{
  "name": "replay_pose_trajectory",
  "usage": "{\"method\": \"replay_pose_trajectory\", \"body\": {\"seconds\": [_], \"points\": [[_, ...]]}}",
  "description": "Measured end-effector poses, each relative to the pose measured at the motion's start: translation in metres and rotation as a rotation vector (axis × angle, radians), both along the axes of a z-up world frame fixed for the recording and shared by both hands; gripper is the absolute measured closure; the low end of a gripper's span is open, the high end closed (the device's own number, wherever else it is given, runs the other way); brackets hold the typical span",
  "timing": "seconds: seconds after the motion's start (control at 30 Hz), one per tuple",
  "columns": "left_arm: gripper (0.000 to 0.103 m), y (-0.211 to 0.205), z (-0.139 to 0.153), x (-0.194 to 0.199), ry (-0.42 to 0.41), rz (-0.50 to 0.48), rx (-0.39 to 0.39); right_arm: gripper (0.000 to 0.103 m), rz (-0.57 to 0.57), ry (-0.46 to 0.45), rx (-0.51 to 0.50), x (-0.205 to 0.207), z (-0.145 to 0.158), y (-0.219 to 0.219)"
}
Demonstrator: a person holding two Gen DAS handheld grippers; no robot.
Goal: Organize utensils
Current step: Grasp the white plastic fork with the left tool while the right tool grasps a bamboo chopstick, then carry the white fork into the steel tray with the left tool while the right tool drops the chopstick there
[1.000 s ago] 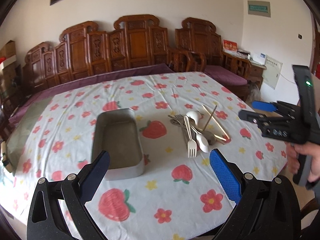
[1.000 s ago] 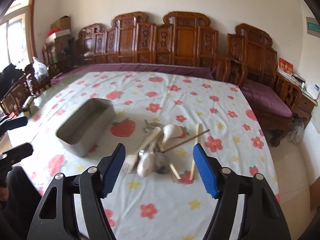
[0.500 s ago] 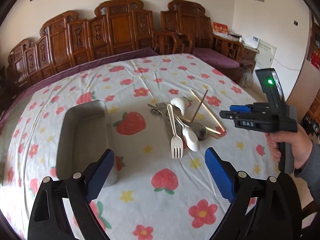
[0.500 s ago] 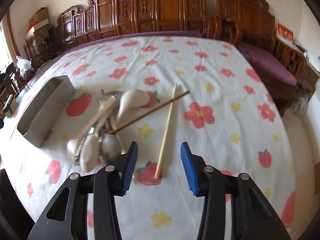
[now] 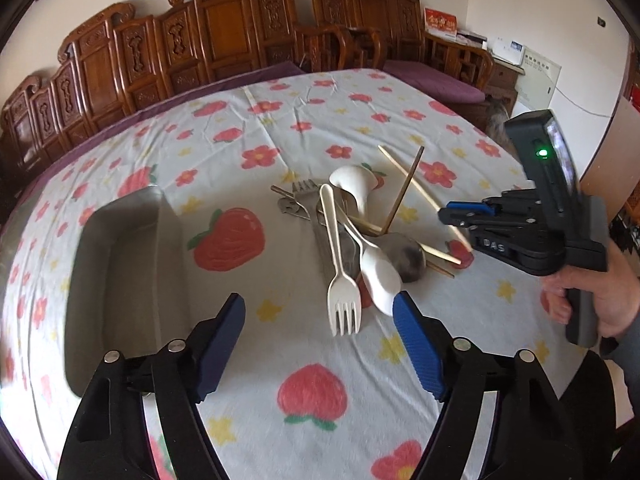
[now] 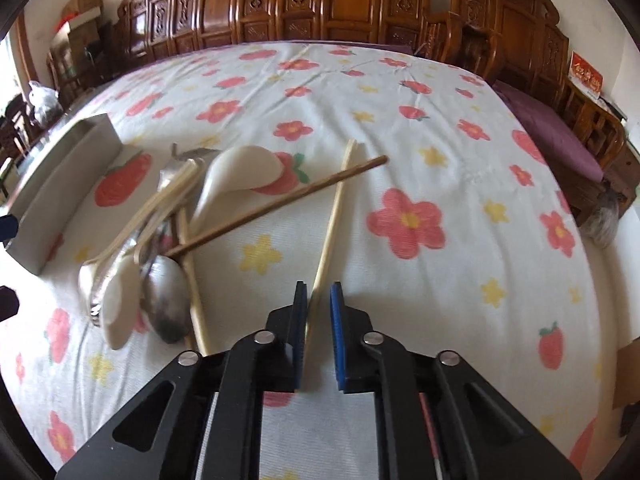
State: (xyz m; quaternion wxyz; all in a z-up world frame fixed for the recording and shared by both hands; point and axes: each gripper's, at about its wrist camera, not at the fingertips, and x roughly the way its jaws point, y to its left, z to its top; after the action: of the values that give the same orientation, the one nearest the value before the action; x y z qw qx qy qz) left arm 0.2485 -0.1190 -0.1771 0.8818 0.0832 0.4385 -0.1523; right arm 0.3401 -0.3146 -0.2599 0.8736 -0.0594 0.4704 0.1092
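Utensils, mixed heap right of the grey rectangular metal tray (image 5: 120,264): my right gripper (image 6: 319,322) has just been closing onto the pale bamboo chopstick (image 6: 332,216) at the pile's right edge, clamped for lifting; my left gripper (image 5: 320,332) has been narrowing, still apart, nothing between, near the white plastic fork (image 5: 340,280).

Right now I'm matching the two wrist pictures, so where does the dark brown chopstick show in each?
Left wrist view: dark brown chopstick right of centre, leaning against the utensil pile.
Right wrist view: the chopstick centre-left, running diagonally across the pale chopstick.
Shared landmark: white ceramic spoon beside it.
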Motion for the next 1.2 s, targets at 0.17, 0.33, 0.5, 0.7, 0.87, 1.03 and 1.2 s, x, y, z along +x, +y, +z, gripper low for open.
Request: {"method": "replay_pose_trajectory", "body": {"seconds": [0.17,0.33,0.5,0.7,0.87,1.03,1.2], "points": [[0.041,-0.007,-0.020,0.024,0.064,0.019,0.011,0.097,-0.004,0.002,-0.017,0.002,0.000,-0.009],[0.049,-0.016,-0.035,0.035,0.087,0.012,0.062,0.097,-0.008,0.008,-0.019,0.003,0.000,-0.013],[0.052,-0.022,-0.039,0.042,0.103,0.010,0.068,0.097,-0.010,0.008,-0.014,0.003,0.000,-0.014],[0.072,-0.023,-0.047,0.049,0.155,0.014,0.061,0.097,-0.010,0.005,-0.018,0.003,-0.001,-0.014],[0.081,-0.018,-0.042,0.046,0.154,0.010,0.031,0.097,-0.027,0.025,-0.030,0.001,0.001,-0.016],[0.082,-0.013,-0.030,0.038,0.113,0.004,0.031,0.098,-0.065,0.031,-0.050,-0.006,0.006,-0.027],[0.082,-0.005,-0.014,0.033,0.078,0.009,-0.001,0.098,-0.111,0.012,-0.047,-0.017,0.020,-0.042]]}}
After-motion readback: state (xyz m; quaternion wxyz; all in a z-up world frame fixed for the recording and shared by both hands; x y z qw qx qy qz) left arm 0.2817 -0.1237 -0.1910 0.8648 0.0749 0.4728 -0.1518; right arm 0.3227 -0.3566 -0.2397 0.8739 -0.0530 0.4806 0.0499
